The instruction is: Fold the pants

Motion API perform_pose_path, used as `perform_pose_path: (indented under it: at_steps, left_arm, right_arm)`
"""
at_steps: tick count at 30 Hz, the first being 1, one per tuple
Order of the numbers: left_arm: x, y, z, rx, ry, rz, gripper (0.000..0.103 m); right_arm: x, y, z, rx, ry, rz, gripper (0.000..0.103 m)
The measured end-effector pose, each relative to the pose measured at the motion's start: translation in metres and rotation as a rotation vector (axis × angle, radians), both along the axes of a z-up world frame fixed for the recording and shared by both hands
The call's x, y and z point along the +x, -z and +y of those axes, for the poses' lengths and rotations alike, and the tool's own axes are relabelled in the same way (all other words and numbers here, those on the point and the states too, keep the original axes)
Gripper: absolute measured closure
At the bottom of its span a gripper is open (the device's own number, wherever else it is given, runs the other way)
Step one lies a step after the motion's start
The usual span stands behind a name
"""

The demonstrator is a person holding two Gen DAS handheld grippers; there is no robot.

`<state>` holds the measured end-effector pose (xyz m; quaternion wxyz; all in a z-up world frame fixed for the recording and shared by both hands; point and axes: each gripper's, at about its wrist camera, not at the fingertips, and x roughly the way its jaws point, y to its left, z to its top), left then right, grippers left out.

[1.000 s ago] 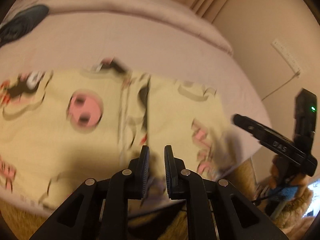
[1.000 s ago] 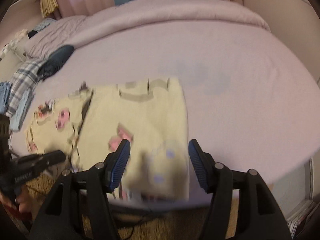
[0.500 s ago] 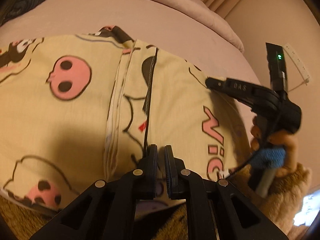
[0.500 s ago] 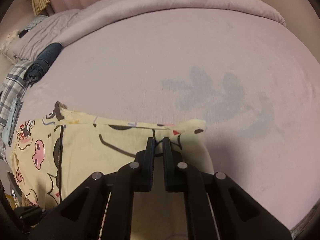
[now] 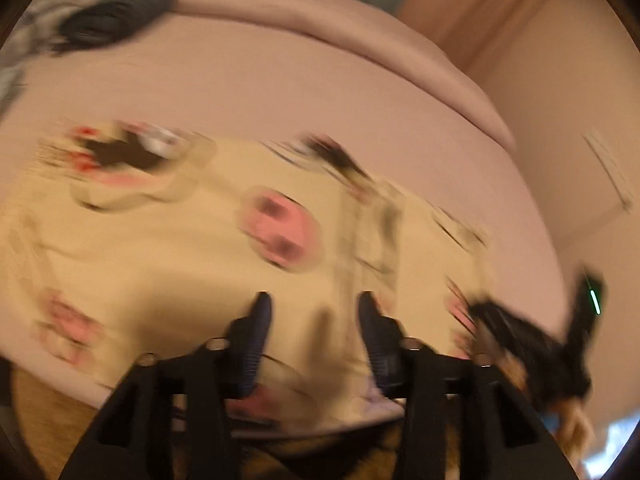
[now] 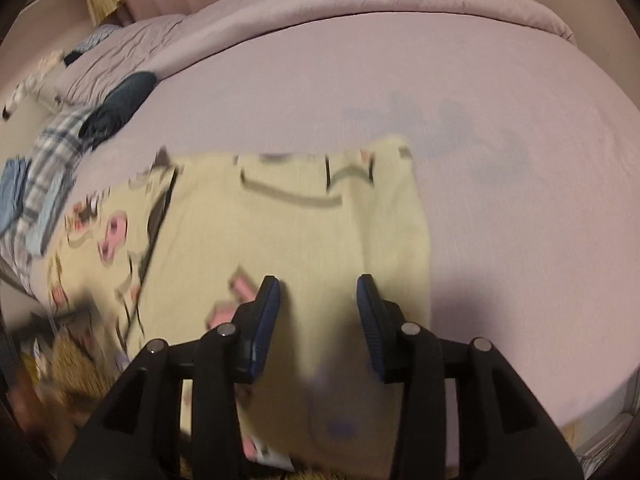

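Pants: we see the yellow cartoon-print pants (image 6: 288, 232) lying flat on the bed (image 6: 500, 208), folded over, their near edge hanging a little past the bed's near edge.
Left tongs: our left tongs (image 5: 314, 320) stand parted above the pants' near edge; the jaws have just been opening, and no cloth is pinched between them. This view is badly blurred.
Right tongs: our right tongs (image 6: 318, 300) are released too, jaws just opened, hovering over the pants near their right-hand fold; the pads do not press the cloth.
Dark garment: a rolled dark garment (image 6: 120, 108) lies well beyond the pants, toward the bed's far left.
Plaid cloth: plaid cloth (image 6: 48, 164) lies left of the pants, at the bed's left edge.
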<state>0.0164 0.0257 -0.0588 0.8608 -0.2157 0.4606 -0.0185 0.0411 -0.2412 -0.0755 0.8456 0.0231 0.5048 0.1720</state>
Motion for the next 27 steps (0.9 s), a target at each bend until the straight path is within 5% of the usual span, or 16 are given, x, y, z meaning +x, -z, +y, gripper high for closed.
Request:
perform_pose_path:
  at_steps: [8,15,20,24,27]
  left_arm:
    - [-0.023,0.002,0.096,0.021,-0.222,0.023,0.056]
    - [-0.046,-0.001,0.163,0.011,-0.428,-0.013,0.044]
    - [-0.043,0.014,0.183,0.027,-0.460,0.025,0.044]
    - [-0.030,0.045,0.185,-0.110,-0.390,0.102,0.044]
    - [-0.035,0.046,0.182,-0.105,-0.415,0.055,0.043]
  right_arm:
    - [-0.017,-0.011,-0.002,-0.062,0.030,0.018,0.063]
    - [0.010,-0.027,0.061,-0.119,-0.062,-0.035,0.054]
    - [0.023,-0.006,0.106,-0.096,-0.142,0.010,0.054]
    - [0.013,0.010,0.124,-0.177,-0.155,-0.067,0.048]
    - [0.015,0.010,0.123,-0.163,-0.129,-0.061,0.048]
